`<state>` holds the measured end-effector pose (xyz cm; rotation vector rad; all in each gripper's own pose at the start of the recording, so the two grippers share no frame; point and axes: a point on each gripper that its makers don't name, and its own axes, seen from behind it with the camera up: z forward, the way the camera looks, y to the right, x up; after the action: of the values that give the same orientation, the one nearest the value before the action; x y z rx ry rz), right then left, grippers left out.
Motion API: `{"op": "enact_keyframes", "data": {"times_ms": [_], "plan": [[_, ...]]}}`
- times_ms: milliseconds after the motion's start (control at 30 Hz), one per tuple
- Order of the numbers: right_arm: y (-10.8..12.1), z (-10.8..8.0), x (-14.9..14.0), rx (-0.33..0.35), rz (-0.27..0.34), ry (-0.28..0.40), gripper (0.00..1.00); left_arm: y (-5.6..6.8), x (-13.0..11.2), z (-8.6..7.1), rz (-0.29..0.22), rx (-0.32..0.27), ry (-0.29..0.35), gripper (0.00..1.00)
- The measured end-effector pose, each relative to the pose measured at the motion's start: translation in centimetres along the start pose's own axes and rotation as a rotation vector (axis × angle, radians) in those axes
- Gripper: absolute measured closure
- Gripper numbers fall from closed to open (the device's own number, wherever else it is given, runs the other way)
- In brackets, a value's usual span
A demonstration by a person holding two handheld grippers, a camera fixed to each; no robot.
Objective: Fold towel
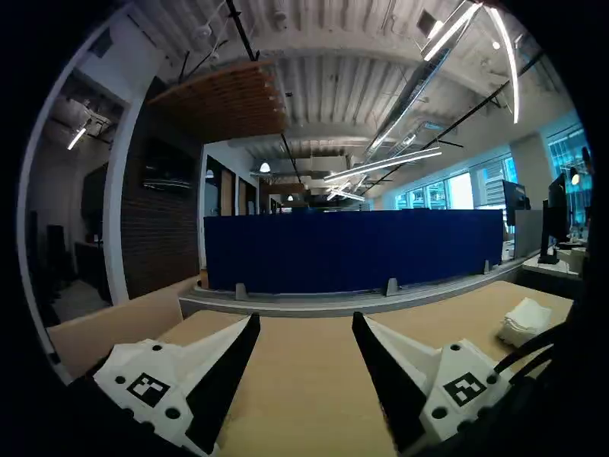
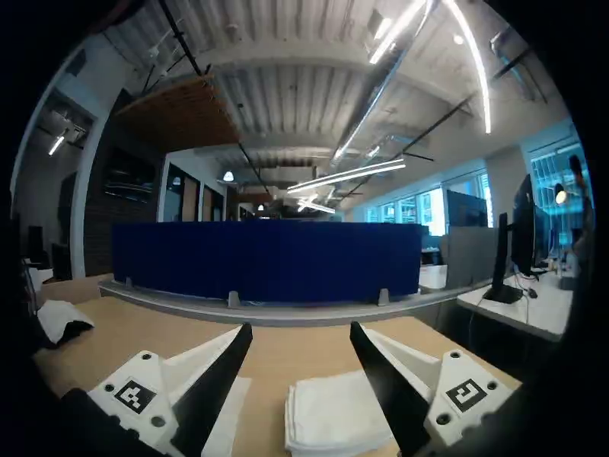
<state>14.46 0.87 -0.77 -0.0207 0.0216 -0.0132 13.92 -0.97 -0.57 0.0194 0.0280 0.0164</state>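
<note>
In the left gripper view my left gripper [image 1: 305,318] stands open over the bare wooden table [image 1: 304,381], with nothing between its fingers. A stack of folded white towels [image 1: 525,320] lies far right on that table. In the right gripper view my right gripper [image 2: 300,327] is open too, held above the table. A folded white towel stack [image 2: 335,415] lies just below and between its fingers, partly under the right finger. A flat white towel [image 2: 231,415] shows beside the left finger, mostly hidden by it.
A blue partition [image 1: 350,251] on a grey rail runs along the table's far edge. Another white cloth [image 2: 61,318] lies at the far left by a dark shape. A desk with monitors [image 2: 518,236] stands to the right. Black cables [image 1: 533,354] cross the lower right.
</note>
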Motion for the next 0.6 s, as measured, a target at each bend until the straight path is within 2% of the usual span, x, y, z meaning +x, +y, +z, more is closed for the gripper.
{"op": "enact_keyframes", "data": {"times_ms": [200,300,600], "plan": [[-0.2,-0.3,3.5,0.01,0.017,-0.015,0.0,0.6,4.2,-0.5,-0.027,-0.018,-0.016,0.1],[0.0,-0.3,4.7,0.008,0.026,-0.013,0.0,1.0,5.4,-0.6,-0.026,-0.025,-0.021,0.1],[-0.3,-0.4,5.7,0.036,0.014,-0.03,0.0,2.3,5.9,-0.6,0.001,-0.057,-0.05,0.1]]}}
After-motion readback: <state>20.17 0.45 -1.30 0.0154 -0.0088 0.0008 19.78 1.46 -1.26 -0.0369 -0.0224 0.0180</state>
